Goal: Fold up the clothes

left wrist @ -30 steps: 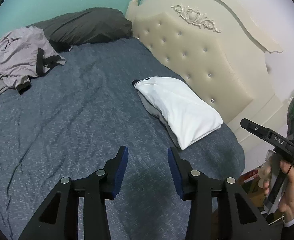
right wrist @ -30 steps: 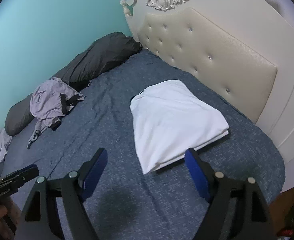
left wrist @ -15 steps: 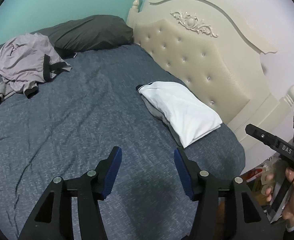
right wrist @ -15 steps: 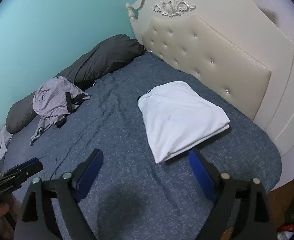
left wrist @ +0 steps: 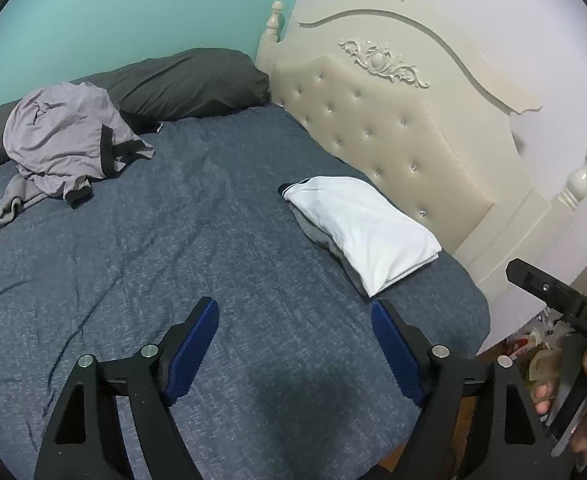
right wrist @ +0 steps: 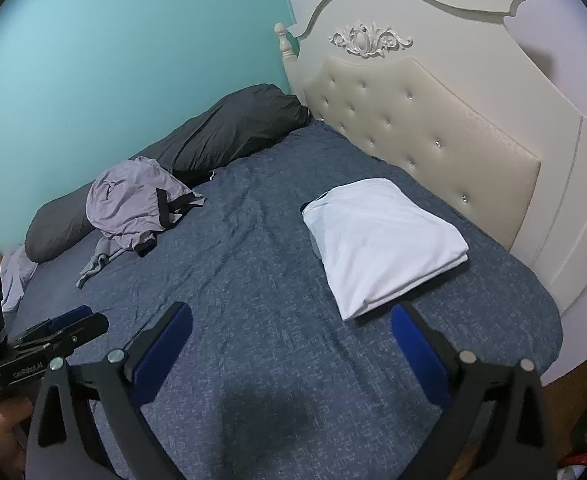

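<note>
Bed (left wrist: 173,280): blue cover. Folded white garment (right wrist: 381,240) beside the headboard (right wrist: 433,128), done. Crumpled lilac garment (left wrist: 65,140): far left by the pillows (left wrist: 189,80), nearer the left gripper (left wrist: 293,344). Left gripper and right gripper (right wrist: 289,344): jaws opening, nothing between them.

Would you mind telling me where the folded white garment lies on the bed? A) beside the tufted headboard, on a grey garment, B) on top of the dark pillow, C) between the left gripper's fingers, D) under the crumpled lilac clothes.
A: the folded white garment lies flat on the bed close to the tufted headboard, with a grey garment showing under its edge.
</note>
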